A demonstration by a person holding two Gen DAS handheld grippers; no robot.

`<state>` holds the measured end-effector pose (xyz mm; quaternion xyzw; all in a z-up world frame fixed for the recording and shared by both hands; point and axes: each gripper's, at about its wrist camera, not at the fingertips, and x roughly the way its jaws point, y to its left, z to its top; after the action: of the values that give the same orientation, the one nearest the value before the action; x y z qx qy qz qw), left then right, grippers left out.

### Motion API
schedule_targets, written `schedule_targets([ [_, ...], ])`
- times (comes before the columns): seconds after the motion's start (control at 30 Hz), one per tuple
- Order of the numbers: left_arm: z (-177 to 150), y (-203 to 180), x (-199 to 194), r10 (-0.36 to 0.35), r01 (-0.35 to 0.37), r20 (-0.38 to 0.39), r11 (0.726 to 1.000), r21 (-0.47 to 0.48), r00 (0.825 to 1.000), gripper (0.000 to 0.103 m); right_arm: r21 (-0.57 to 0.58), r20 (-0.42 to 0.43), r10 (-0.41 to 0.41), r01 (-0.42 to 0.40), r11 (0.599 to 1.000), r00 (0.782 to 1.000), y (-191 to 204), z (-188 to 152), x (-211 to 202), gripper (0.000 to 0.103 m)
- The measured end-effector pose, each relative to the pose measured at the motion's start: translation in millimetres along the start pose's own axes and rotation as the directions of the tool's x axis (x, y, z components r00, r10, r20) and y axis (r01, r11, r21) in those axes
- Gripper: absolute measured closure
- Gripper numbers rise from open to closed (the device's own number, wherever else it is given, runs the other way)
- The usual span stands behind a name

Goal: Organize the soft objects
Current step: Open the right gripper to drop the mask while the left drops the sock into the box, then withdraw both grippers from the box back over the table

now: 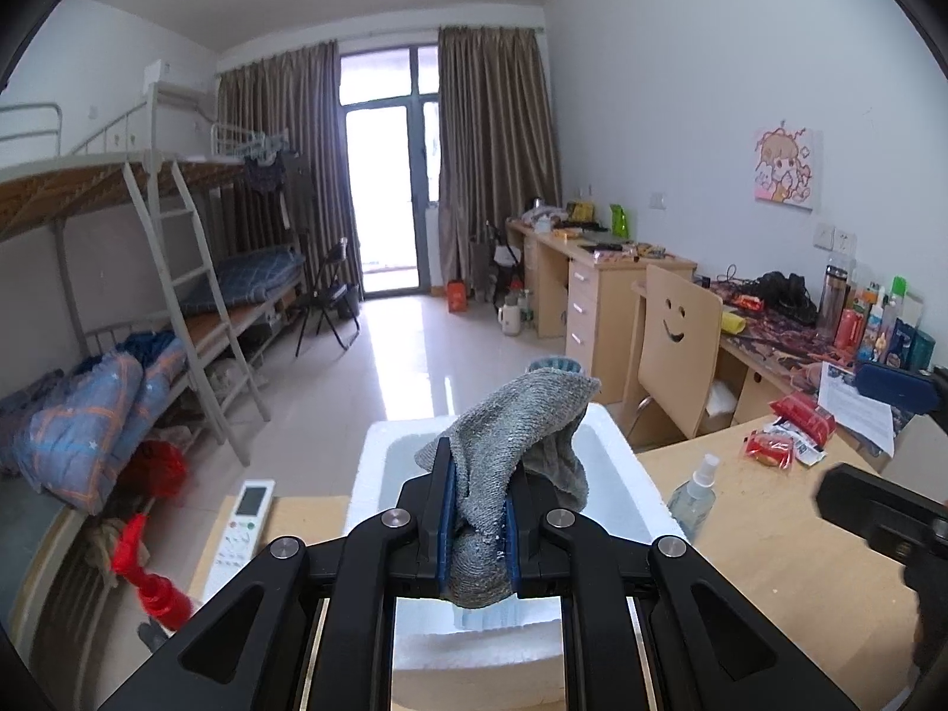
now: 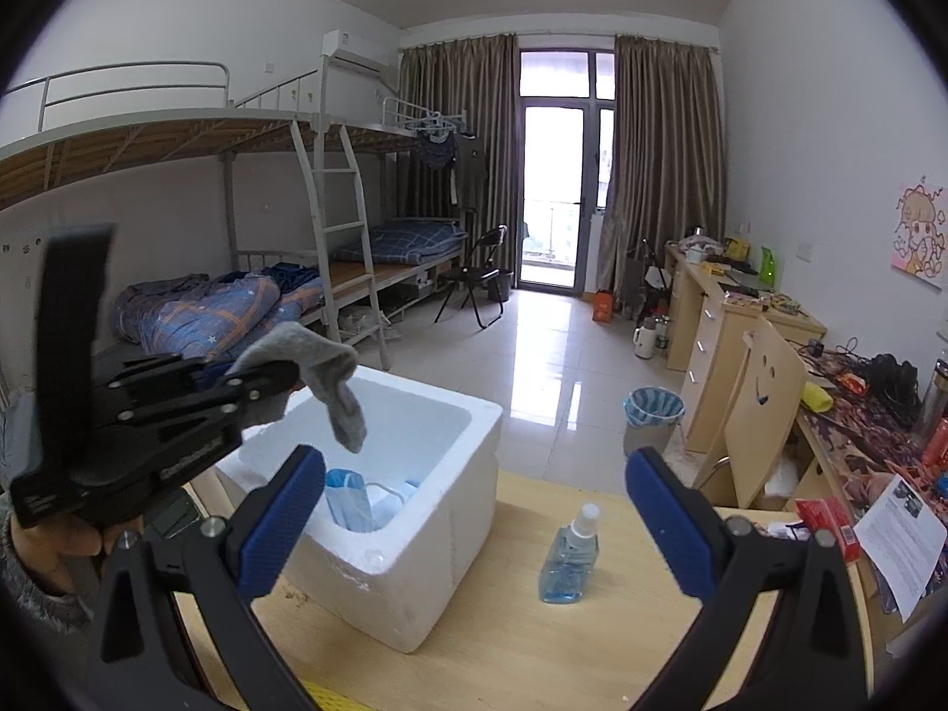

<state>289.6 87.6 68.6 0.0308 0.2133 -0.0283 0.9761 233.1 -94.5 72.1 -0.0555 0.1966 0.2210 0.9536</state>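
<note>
A grey sock [image 1: 509, 444] is pinched between the blue pads of my left gripper [image 1: 480, 524], which is shut on it. The sock hangs over the open white foam box [image 1: 616, 462]. From the right wrist view, the same gripper [image 2: 269, 382] holds the sock [image 2: 332, 379] above the box's [image 2: 415, 580] left rim. Inside the box lies a light blue face mask [image 2: 355, 503]. My right gripper [image 2: 474, 521] stands open with nothing between its blue pads [image 2: 281, 521], low over the wooden table in front of the box.
A blue spray bottle [image 2: 569, 557] stands on the table [image 2: 563, 652] right of the box. A white remote [image 1: 246, 524] lies left of the box. Red snack packets [image 1: 800, 420] and paper sit at the right. A smiley-face chair [image 1: 675, 349], desks and bunk beds fill the room behind.
</note>
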Motion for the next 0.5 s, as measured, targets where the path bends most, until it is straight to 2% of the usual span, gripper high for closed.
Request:
schedule_targets([
  [0.13, -0.7, 1.1, 11.7, -0.001, 0.000, -0.030, 1.000, -0.010, 1.000, 0.085, 0.007, 0.002, 0.005, -0.005, 1.000, 1.000, -3.9, -3.8, -2.3, 0.001],
  [0.17, -0.1, 1.2, 12.6, 0.000, 0.000, -0.033, 1.000, -0.010, 0.999, 0.077, 0.009, 0.004, 0.006, -0.006, 1.000, 1.000, -4.8, -4.5, -2.0, 0.001],
  [0.2, 0.1, 1.1, 14.2, -0.004, 0.003, -0.040, 1.000, -0.011, 0.999, 0.064, 0.011, 0.004, 0.007, -0.007, 1.000, 1.000, -5.2, -5.2, -1.7, 0.001],
  [0.23, 0.4, 2.5, 16.0, -0.012, 0.011, -0.046, 1.000, -0.012, 0.999, 0.055, 0.012, 0.001, 0.007, -0.007, 1.000, 1.000, -5.5, -4.4, -0.8, 0.001],
  [0.27, 0.7, 0.4, 17.5, -0.010, 0.009, -0.047, 1.000, -0.012, 0.999, 0.040, 0.014, -0.001, 0.007, -0.007, 1.000, 1.000, -5.7, -4.9, -0.3, 0.000],
  [0.3, 1.4, -1.3, 18.6, 0.004, -0.005, -0.044, 1.000, -0.012, 0.999, 0.032, 0.014, 0.000, 0.006, -0.006, 1.000, 1.000, -5.6, -5.2, -0.3, 0.001],
  [0.37, 1.1, -1.2, 16.9, 0.036, -0.036, -0.031, 0.999, -0.013, 0.999, 0.028, 0.013, -0.001, 0.003, -0.003, 1.000, 1.000, -5.3, -5.1, -0.8, 0.000],
  [0.43, 0.6, -1.9, 14.3, 0.034, -0.035, -0.029, 0.999, -0.016, 0.999, 0.020, 0.014, 0.001, -0.001, 0.001, 1.000, 1.000, -6.2, -5.2, -2.1, 0.000],
  [0.5, 0.7, -2.9, 11.4, 0.041, -0.041, -0.021, 0.999, -0.009, 0.999, 0.004, 0.015, 0.003, -0.003, 0.003, 1.000, 1.000, -7.0, -5.3, -3.6, 0.000],
])
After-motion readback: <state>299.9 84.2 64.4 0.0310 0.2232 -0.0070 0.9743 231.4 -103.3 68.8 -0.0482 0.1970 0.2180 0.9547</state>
